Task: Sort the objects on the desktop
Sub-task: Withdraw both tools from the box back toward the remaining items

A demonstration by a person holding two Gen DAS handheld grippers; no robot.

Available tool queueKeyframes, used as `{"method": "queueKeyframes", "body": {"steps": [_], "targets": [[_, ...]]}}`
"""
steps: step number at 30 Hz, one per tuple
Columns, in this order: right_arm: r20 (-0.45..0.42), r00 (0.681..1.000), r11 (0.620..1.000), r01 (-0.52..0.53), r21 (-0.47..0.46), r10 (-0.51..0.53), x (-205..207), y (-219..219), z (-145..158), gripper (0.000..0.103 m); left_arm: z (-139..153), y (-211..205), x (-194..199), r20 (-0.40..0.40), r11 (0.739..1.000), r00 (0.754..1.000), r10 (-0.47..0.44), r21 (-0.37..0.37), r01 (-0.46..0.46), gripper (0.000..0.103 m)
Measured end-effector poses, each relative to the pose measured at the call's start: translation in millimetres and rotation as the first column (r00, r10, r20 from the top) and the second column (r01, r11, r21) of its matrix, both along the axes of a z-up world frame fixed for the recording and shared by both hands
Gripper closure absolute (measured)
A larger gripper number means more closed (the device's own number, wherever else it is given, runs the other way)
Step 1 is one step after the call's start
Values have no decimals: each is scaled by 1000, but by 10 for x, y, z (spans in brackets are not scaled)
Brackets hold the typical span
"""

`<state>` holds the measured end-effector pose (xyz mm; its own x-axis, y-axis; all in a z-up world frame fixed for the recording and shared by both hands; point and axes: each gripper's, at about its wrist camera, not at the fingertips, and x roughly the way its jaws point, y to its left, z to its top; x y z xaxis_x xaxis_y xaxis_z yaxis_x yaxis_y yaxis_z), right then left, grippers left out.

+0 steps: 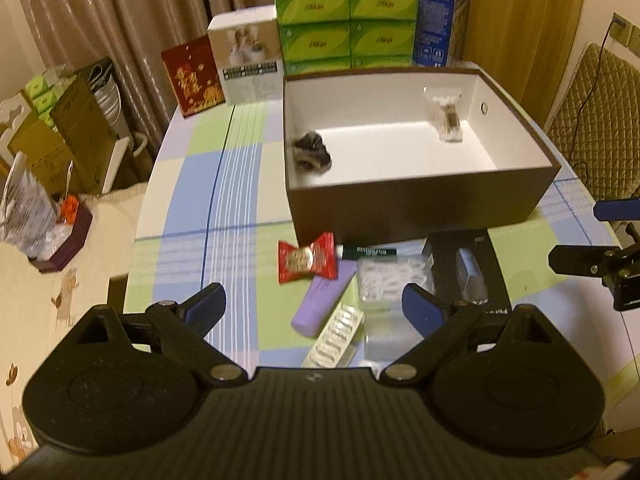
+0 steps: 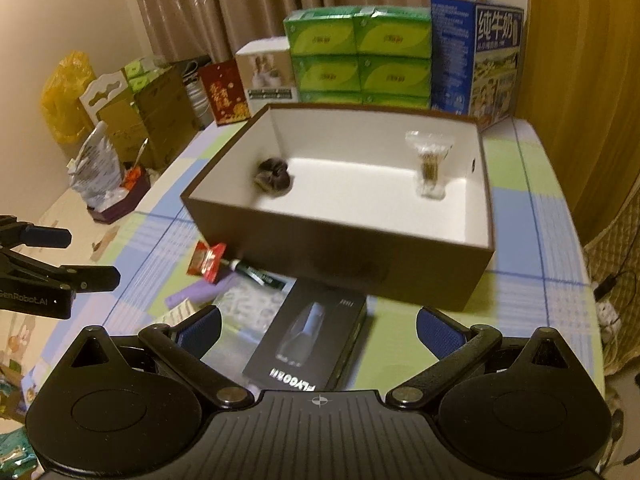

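Observation:
An open brown box (image 1: 420, 200) (image 2: 360, 260) with a white inside holds a dark hair scrunchie (image 1: 312, 151) (image 2: 274, 176) and a clear bag of cotton swabs (image 1: 448, 116) (image 2: 430, 164). In front of it lie a red snack packet (image 1: 308, 261) (image 2: 206, 260), a purple tube (image 1: 324, 300) (image 2: 192, 294), a dark green tube (image 1: 368, 251) (image 2: 260, 274), a blister pack (image 1: 336, 334), a clear plastic bag (image 1: 384, 280) (image 2: 248, 300) and a black shaver box (image 1: 472, 276) (image 2: 308, 340). My left gripper (image 1: 314, 306) is open above the purple tube. My right gripper (image 2: 318, 330) is open above the shaver box.
Green tissue packs (image 1: 346, 20) (image 2: 360, 52), a blue milk carton (image 1: 438, 12) (image 2: 476, 60), a white box (image 1: 246, 60) and a red box (image 1: 192, 76) stand at the table's back edge. A side table with a purple box (image 1: 64, 240) lies left.

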<state>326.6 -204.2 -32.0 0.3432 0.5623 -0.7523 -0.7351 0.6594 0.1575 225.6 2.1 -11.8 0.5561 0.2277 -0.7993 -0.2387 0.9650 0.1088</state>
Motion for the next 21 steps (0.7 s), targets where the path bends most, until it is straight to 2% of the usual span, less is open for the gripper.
{"method": "queueKeyframes", "body": {"steps": [10, 21], "targets": [[-95, 995, 999, 16, -45, -20, -121, -11, -288, 2, -225, 37, -151, -57, 999, 998, 26, -31, -27, 10], [-147, 988, 995, 36, -94, -49, -181, 107, -656, 2, -522, 143, -331, -96, 998, 994, 45, -48, -49, 10]]}}
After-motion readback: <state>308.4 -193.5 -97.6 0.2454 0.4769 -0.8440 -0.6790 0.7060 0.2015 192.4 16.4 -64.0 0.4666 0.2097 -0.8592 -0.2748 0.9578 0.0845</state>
